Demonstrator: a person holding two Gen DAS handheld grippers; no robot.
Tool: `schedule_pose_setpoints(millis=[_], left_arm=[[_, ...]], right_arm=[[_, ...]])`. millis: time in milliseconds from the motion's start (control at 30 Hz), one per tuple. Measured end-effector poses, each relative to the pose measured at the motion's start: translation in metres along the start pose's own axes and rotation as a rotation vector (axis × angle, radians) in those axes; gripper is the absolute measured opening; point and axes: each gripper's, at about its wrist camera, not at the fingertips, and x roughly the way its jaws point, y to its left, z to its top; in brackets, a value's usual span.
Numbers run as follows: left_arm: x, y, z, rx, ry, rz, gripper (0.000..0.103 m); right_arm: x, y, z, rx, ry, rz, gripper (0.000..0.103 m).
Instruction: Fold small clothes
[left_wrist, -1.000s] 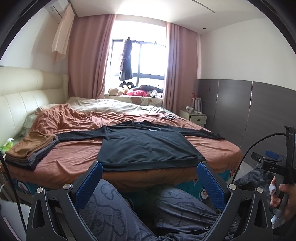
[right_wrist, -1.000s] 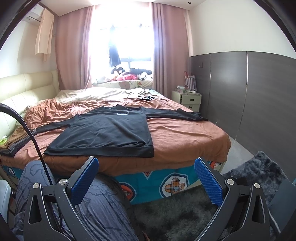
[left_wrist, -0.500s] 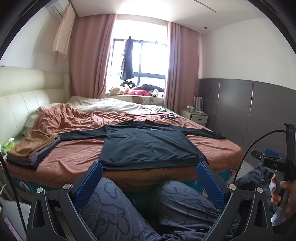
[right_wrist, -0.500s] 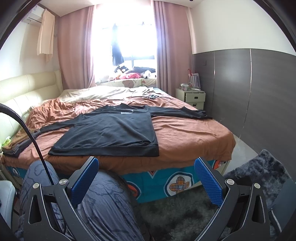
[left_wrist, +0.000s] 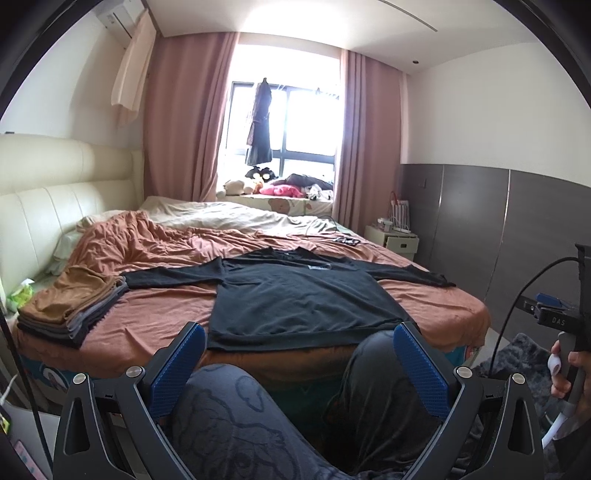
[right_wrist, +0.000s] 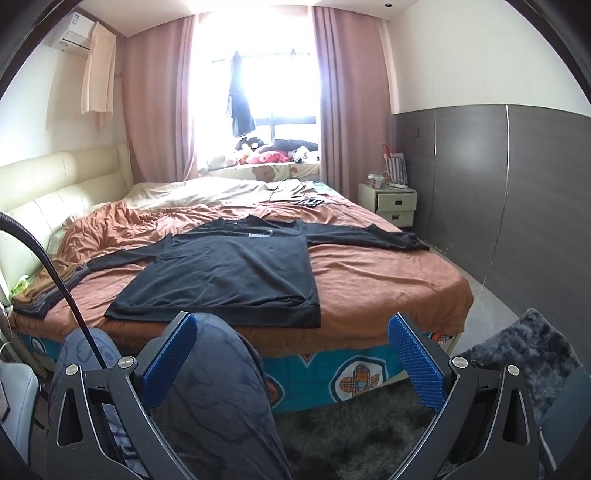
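Observation:
A black long-sleeved shirt lies flat on the rust-coloured bed sheet, sleeves spread to both sides, hem toward me. The right wrist view shows the same shirt left of centre. My left gripper is open and empty, held low in front of the bed above the person's knees. My right gripper is open and empty too, short of the bed's near edge. The right gripper's handle and the hand on it show at the right edge of the left wrist view.
A stack of folded brown and grey clothes sits at the bed's left edge. A cream headboard runs along the left. A nightstand stands by the grey wall panels. A dark shaggy rug lies on the floor at right.
Both grippers have risen slightly and moved a little closer to the bed, so the shirt sits lower and larger in view. Both remain open and empty.

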Motion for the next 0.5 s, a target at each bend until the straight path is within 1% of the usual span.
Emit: schedule_pose_setpoints(millis=[33, 133, 300, 400, 500], left_arm=[[0.002, 0.001, 0.002, -0.002, -0.004, 0.006, 0.103], [0.009, 0.005, 0.009, 0.001, -0.019, 0.023, 0.103], [0.034, 0.017, 0.028, -0.016, -0.006, 0.06, 0.103], [0.051, 0.026, 0.038, -0.015, 0.03, 0.094, 0.103], [0.064, 0.037, 0.047, -0.008, 0.046, 0.123, 0.103]], right_arm=[[0.001, 0.0, 0.002, 0.022, -0.022, 0.02, 0.103], [0.013, -0.002, 0.007, 0.028, -0.03, 0.038, 0.103], [0.046, -0.006, 0.019, 0.039, 0.006, 0.056, 0.103], [0.063, -0.009, 0.027, 0.058, 0.025, 0.071, 0.103], [0.08, -0.011, 0.038, 0.076, 0.051, 0.088, 0.103]])
